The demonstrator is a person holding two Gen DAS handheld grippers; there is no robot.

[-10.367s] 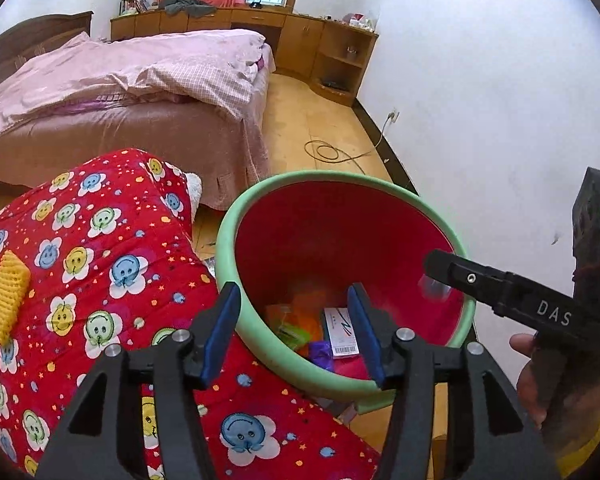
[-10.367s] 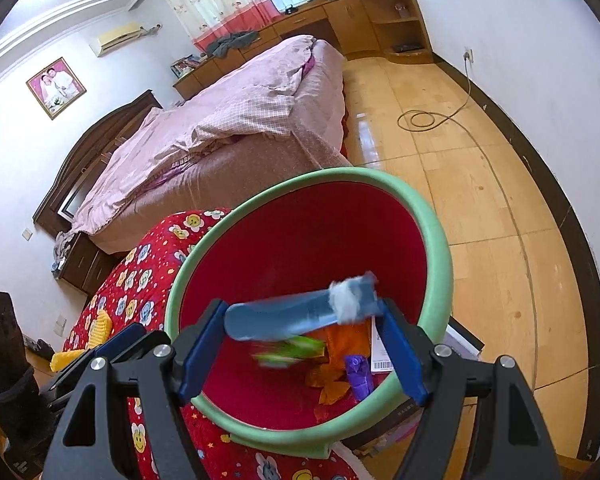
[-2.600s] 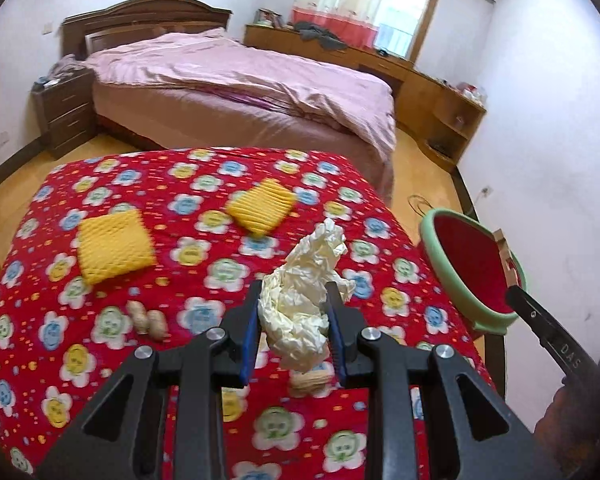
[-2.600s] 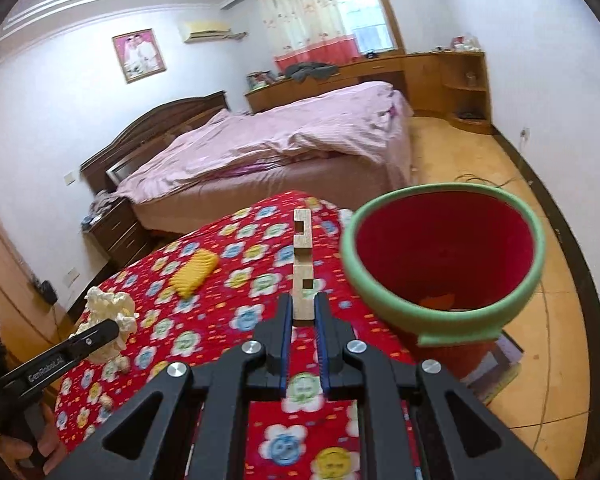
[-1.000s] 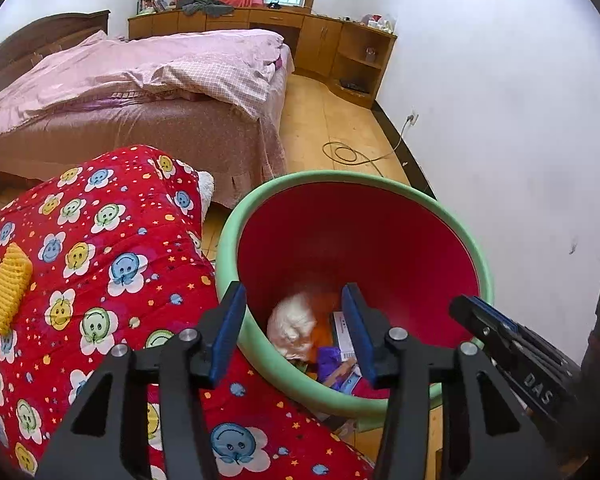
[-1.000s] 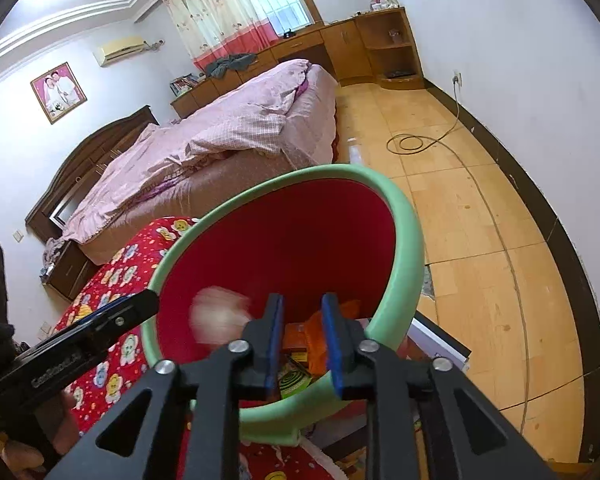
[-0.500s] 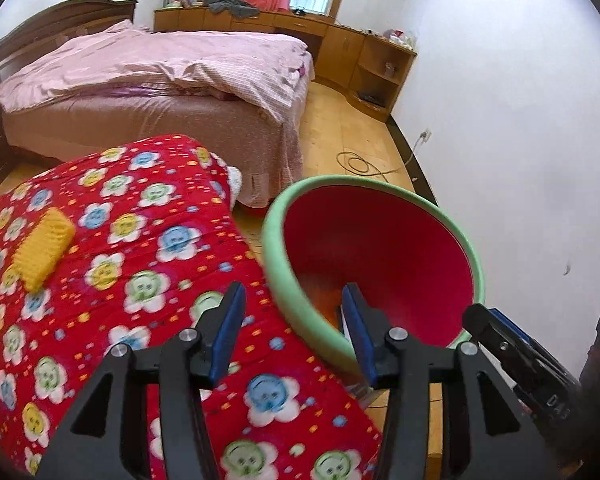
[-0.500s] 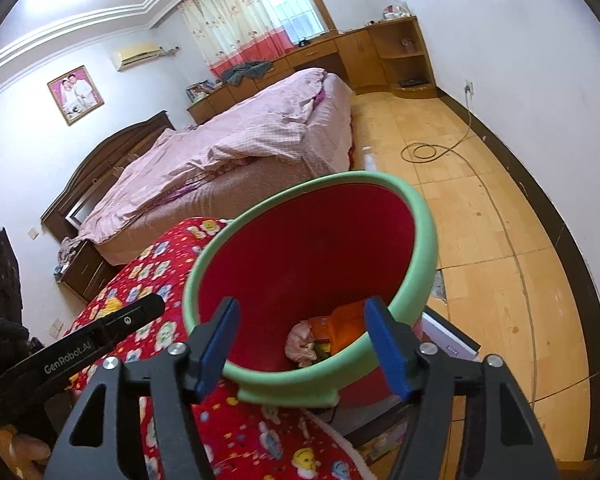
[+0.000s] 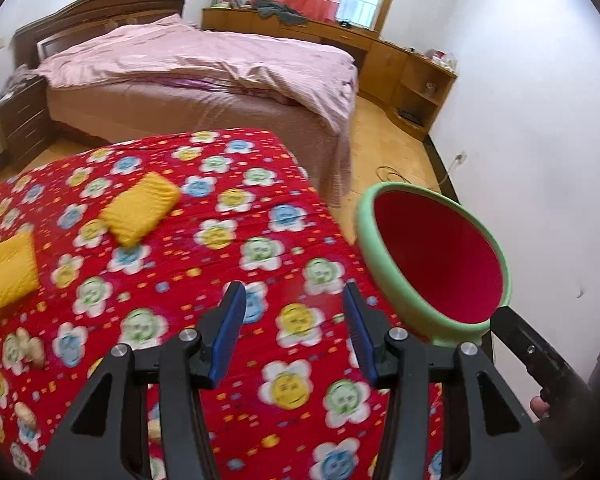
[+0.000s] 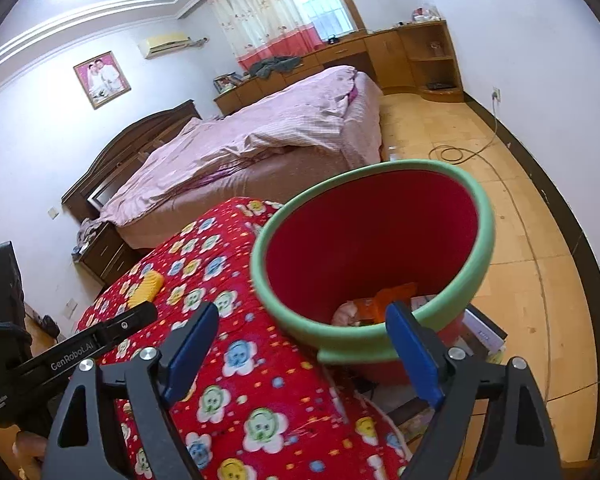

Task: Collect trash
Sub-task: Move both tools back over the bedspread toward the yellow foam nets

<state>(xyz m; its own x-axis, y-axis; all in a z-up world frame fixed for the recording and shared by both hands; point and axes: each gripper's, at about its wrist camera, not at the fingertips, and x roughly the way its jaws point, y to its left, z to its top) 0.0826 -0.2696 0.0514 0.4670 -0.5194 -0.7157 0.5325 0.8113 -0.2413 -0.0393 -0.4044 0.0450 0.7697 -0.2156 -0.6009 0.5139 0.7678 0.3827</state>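
Both jaws stand wide with nothing between them: our left gripper (image 9: 292, 332) hangs over the red flowered surface (image 9: 220, 248), our right gripper (image 10: 300, 344) before the bin (image 10: 480, 216). We see one bin, green-rimmed and red inside, just beside the surface, its mouth tilted toward us with trash (image 10: 380, 304) at the bottom. Two yellow cloths (image 9: 140, 208) and a few peanuts (image 9: 30, 346) lie on the surface.

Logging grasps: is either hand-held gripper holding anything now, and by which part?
Nothing is held: the left hand-held gripper and right hand-held gripper are both open and empty.
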